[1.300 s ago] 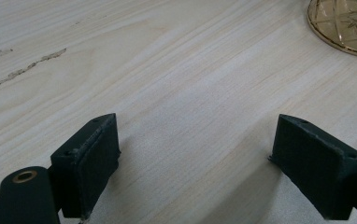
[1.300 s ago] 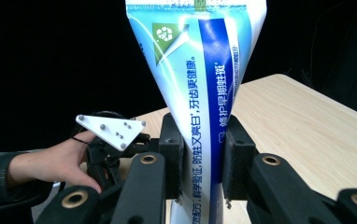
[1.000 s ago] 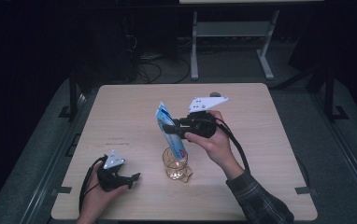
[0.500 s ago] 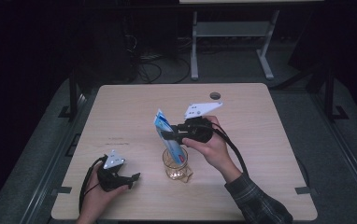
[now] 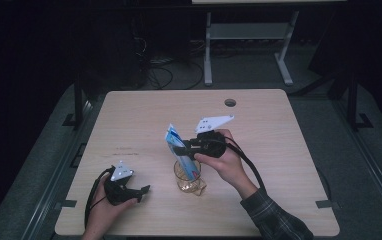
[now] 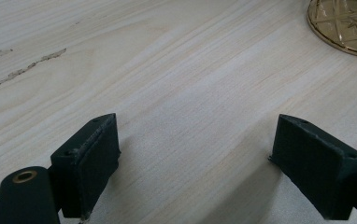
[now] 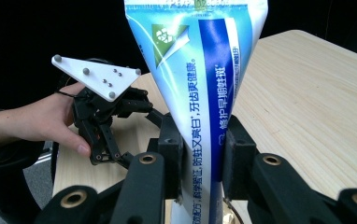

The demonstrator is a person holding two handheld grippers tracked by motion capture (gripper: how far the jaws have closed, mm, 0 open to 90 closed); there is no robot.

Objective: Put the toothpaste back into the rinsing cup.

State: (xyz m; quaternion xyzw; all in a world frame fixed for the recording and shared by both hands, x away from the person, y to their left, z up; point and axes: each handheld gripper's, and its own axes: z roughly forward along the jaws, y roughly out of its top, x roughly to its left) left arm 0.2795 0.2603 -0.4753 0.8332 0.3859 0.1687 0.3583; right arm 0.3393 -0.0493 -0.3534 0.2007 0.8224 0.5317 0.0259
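Over the glass (image 5: 188, 176), right tongs (image 7: 201, 154) clamped on toothpaste tube (image 7: 200, 74), left tongs (image 6: 200, 161) apart near table's (image 5: 289, 150) front edge, perhaps resting.

The table (image 5: 289, 165) is pale wood with fine grain lines. The tube (image 7: 200, 84) is white and light blue with a dark blue stripe, white lettering and a green corner patch. The glass (image 5: 189, 177) is amber, with a cut criss-cross pattern on its base (image 6: 345, 23). Both grippers, left (image 5: 141, 190) and right (image 5: 181, 148), are black, each with a white three-cornered plate dotted with small studs. The person's sleeve (image 5: 274, 217) is dark plaid. The floor (image 5: 369, 150) is grey.
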